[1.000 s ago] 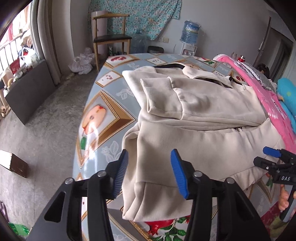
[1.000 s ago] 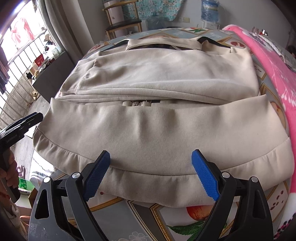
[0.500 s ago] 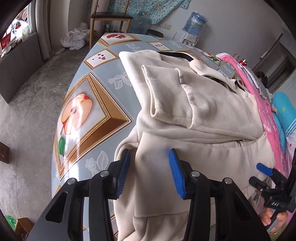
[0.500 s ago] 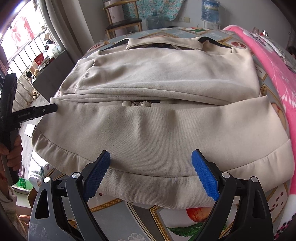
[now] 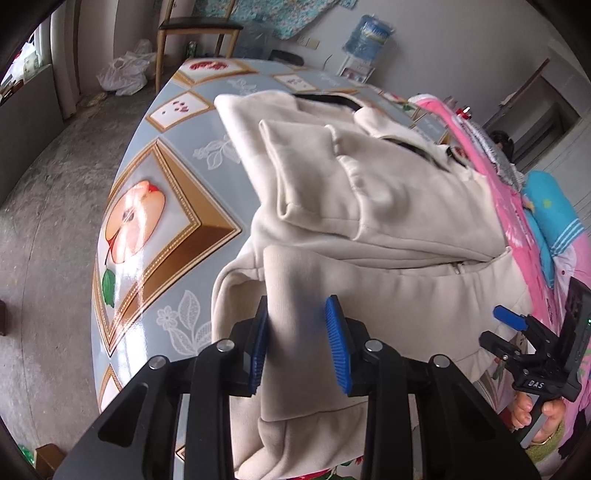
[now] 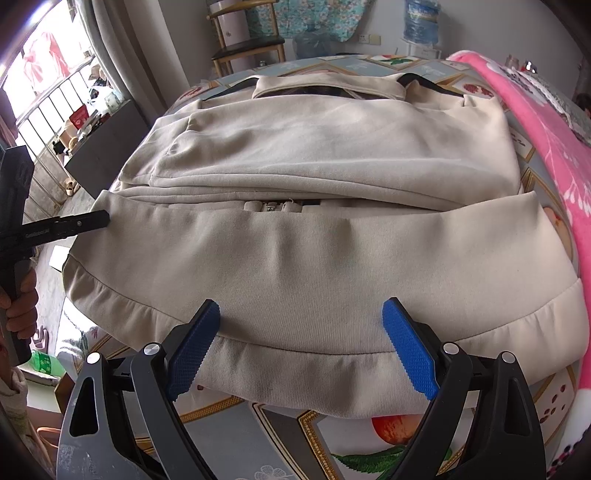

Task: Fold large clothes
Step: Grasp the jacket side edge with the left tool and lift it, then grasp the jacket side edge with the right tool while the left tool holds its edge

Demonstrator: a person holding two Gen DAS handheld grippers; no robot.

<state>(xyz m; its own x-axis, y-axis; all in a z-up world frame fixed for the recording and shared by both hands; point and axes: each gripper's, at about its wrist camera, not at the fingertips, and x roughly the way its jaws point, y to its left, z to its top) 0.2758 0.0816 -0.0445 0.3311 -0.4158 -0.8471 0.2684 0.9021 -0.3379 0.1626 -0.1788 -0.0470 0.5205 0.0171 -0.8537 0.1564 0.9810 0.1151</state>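
Observation:
A beige zip jacket point(image 5: 388, 206) lies on the patterned table point(image 5: 177, 155), sleeves folded across its chest and its hem toward me. My left gripper point(image 5: 297, 339) points down at the jacket's left side edge, just above the hem. Its jaws are closing with a ridge of the beige fabric between the blue pads. In the right wrist view the same jacket point(image 6: 314, 258) fills the frame. My right gripper point(image 6: 301, 343) stands open over the middle of the hem band, holding nothing. The left gripper point(image 6: 103, 218) shows there at the jacket's left edge, held by a hand.
A pink blanket point(image 6: 546, 122) runs along the table's right side, close to the jacket. A wooden chair point(image 5: 195, 26) and a water bottle point(image 5: 365, 37) stand beyond the far end. Concrete floor lies left of the table edge.
My left gripper has come forward and down onto the jacket's left edge, and its jaws have narrowed around the fabric. The right gripper has stayed in place, open.

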